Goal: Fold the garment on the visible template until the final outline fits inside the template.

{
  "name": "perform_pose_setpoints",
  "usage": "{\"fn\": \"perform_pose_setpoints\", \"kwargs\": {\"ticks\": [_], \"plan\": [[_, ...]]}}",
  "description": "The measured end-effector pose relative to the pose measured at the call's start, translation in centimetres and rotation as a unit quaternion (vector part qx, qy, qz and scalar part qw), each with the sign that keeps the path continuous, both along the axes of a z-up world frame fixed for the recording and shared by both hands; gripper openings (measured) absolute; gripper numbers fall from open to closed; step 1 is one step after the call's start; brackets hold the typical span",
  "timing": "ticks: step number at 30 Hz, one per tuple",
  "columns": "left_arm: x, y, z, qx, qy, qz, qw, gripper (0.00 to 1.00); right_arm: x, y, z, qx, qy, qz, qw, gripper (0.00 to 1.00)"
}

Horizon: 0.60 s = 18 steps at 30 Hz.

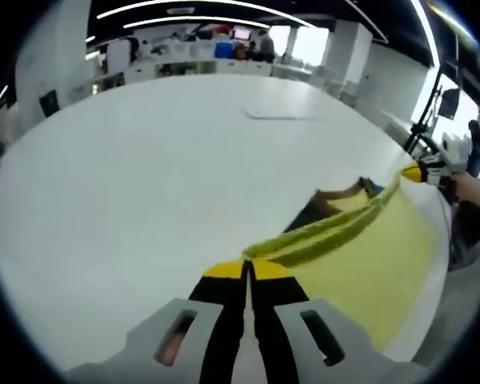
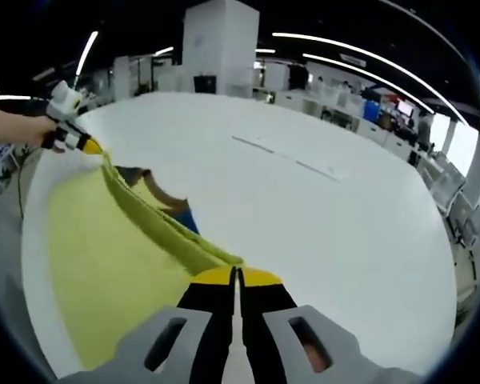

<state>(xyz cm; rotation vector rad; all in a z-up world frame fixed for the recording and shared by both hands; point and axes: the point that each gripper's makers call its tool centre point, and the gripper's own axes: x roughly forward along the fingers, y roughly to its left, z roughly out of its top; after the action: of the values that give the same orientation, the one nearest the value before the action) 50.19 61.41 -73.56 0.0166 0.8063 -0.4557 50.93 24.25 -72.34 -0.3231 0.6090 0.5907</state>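
While the yellow garment hung stretched between the two tools, its upper edge ran taut as a folded, greenish-yellow band, and the rest draped down over the white tabletop edge. In the left gripper view the cloth sat at 3 to 5 o'clock, running from the left tool at 6 o'clock up to the right tool at 3 o'clock. Left tool's black, yellow-tipped jaws were pressed together, pinching one corner of the garment's edge. In the right gripper view the garment lay at 7 to 9 o'clock; the right tool at 6 o'clock had its jaws closed on the other corner. The left tool showed at 10 o'clock in that view, gripped by a person's hand, yellow tip on the cloth. A dark and blue patch showed behind the taut band, under the lifted cloth; could not tell what it was. A thin flat rectangle lay on the tabletop at 12 o'clock in the left gripper view, well apart from the garment. Beyond the tabletop: office desks, white pillar, ceiling light strips.
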Motion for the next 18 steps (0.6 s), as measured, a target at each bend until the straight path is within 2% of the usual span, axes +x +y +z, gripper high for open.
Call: {"fn": "perform_pose_setpoints", "kwargs": {"ticks": [8, 10, 11, 18], "plan": [[1.5, -0.1, -1.3, 0.002, 0.016, 0.003, 0.9999, 0.0, 1.3, 0.0, -1.7, -0.01, 0.017, 0.004, 0.9998, 0.02], [1.7, 0.1, -1.7, 0.009, 0.022, 0.004, 0.9997, 0.0, 1.9, -0.5, -2.1, -0.024, 0.011, 0.0, 0.9996, 0.01], [1.8, 0.2, -2.0, 0.01, 0.027, 0.004, 0.9996, 0.0, 2.0, -0.9, -2.6, -0.026, 0.02, -0.006, 0.9994, 0.01], [1.8, 0.1, -2.1, 0.011, 0.03, 0.002, 0.9995, 0.0, 1.9, -1.9, -2.9, -0.022, 0.03, -0.021, 0.9991, 0.01]]}}
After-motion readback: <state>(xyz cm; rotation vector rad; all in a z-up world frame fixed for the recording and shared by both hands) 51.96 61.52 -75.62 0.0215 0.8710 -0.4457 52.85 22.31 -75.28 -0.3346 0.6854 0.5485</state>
